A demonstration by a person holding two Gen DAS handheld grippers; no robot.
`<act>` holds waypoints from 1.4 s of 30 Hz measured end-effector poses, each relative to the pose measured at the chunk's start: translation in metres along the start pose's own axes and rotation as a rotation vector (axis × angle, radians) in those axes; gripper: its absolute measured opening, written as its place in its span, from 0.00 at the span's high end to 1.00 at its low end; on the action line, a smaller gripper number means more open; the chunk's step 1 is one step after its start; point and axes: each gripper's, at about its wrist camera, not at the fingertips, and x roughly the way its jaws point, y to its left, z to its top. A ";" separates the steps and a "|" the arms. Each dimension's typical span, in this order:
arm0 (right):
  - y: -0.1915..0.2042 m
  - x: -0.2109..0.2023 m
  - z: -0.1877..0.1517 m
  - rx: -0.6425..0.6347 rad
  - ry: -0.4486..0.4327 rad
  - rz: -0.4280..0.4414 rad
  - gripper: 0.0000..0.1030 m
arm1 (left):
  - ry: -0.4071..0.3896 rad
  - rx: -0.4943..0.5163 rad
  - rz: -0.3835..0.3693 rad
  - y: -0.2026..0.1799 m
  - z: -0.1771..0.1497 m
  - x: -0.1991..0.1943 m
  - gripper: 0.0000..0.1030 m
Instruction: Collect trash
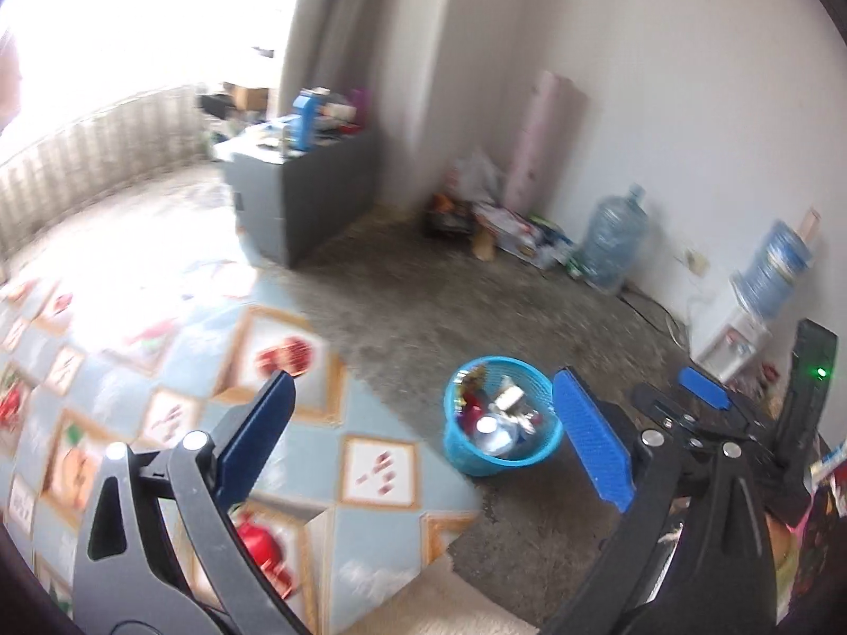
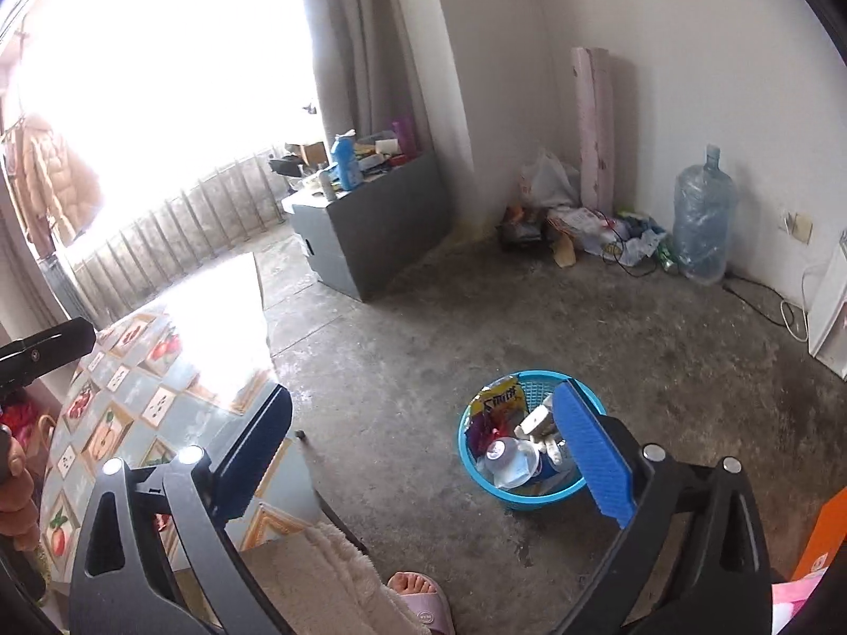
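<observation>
we hold both grippers up over the room, each pointing down toward the floor. our left gripper [image 1: 423, 423] has its blue pads spread as wide as they go, with nothing between them; past its right finger we see our right gripper [image 1: 704, 386] from the side. our right gripper [image 2: 429, 455] is likewise spread wide and empty.

the trash sits in a small blue basket [image 1: 479, 463] on the bare concrete floor [image 1: 423, 307], just off the corner of the table with the fruit-pattern cloth [image 1: 174, 370]. in the right wrist view the basket [image 2: 521, 497] shows more clearly: a yellow and purple snack wrapper [image 2: 500, 402] stands against its far wall, a can [image 2: 500, 450] lies with its silver end up, and crumpled pale pieces fill the rest (we cannot tell what each one is).

further back, a grey cabinet [image 2: 365, 233] loaded with bottles and boxes stands by the curtain [image 2: 365, 53]. a large empty water jug [image 2: 701, 217] stands against the white wall, beside a heap of bags and papers [image 2: 582, 222] in the corner. a foot in a pink slipper [image 2: 418, 598] shows at the bottom of the right wrist view, next to a fluffy cream sleeve or hem.
</observation>
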 end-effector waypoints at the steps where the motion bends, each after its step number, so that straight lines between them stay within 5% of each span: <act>1: 0.012 -0.007 0.001 -0.021 -0.005 0.009 0.06 | -0.009 -0.018 0.037 0.006 -0.006 -0.011 0.08; 8: 0.100 -0.042 -0.010 -0.211 -0.046 -0.013 0.06 | -0.095 -0.122 0.290 0.047 -0.047 -0.094 0.08; 12: 0.135 -0.051 -0.019 -0.284 -0.042 -0.013 0.06 | -0.087 -0.203 0.370 0.065 -0.064 -0.113 0.08; 14: 0.147 -0.049 -0.028 -0.309 -0.019 -0.020 0.06 | -0.068 -0.280 0.470 0.074 -0.074 -0.119 0.08; 19: 0.155 -0.020 -0.054 -0.363 0.133 -0.040 0.06 | 0.027 -0.367 0.570 0.078 -0.105 -0.107 0.08; 27: 0.124 0.019 -0.081 -0.343 0.304 -0.106 0.06 | 0.242 -0.281 0.567 0.065 -0.123 -0.065 0.08; 42: 0.099 0.038 -0.083 -0.333 0.351 -0.156 0.06 | 0.317 -0.259 0.566 0.049 -0.138 -0.023 0.08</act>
